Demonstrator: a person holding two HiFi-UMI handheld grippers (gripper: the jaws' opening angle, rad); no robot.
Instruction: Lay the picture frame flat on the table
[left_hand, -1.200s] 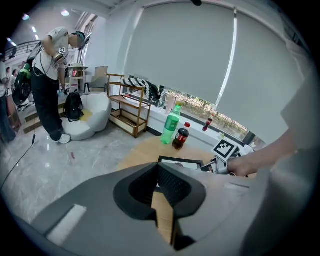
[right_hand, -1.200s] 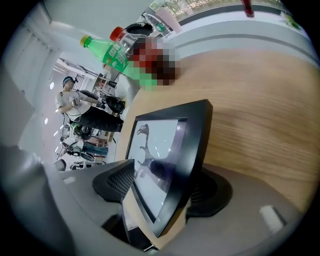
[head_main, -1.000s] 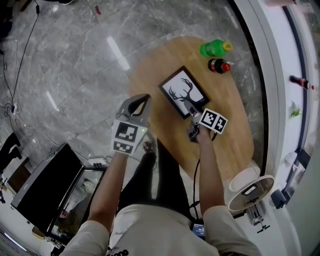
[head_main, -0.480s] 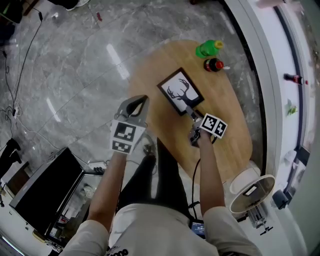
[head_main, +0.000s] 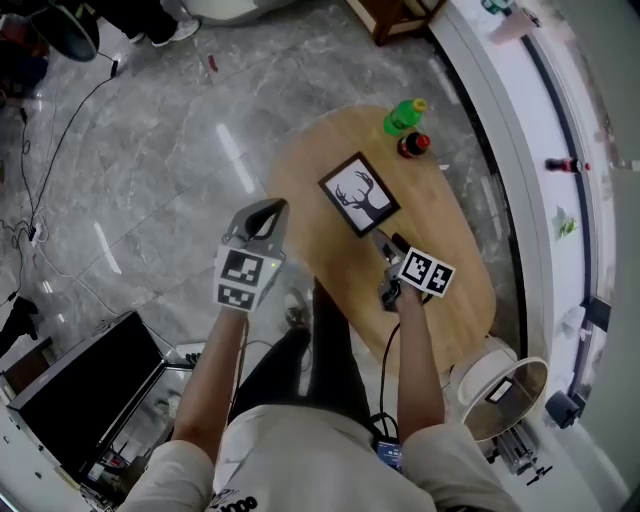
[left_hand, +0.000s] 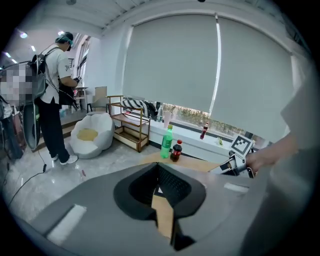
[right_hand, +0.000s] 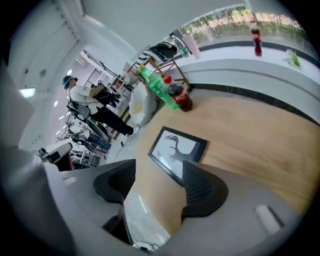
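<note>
Jaws on my left gripper (head_main: 264, 210) are pressed together with nothing between them, over the floor left of the desk (head_main: 455, 235). I see the picture frame (head_main: 358, 193) lying flat on the desk, just beyond my right gripper (head_main: 384, 240), whose jaws are spread wide and empty.

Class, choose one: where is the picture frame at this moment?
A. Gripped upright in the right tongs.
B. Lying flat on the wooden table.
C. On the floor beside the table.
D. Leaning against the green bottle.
B: the picture frame lies face up on the table, and the right tongs stand open short of it, with nothing between their jaws.
</note>
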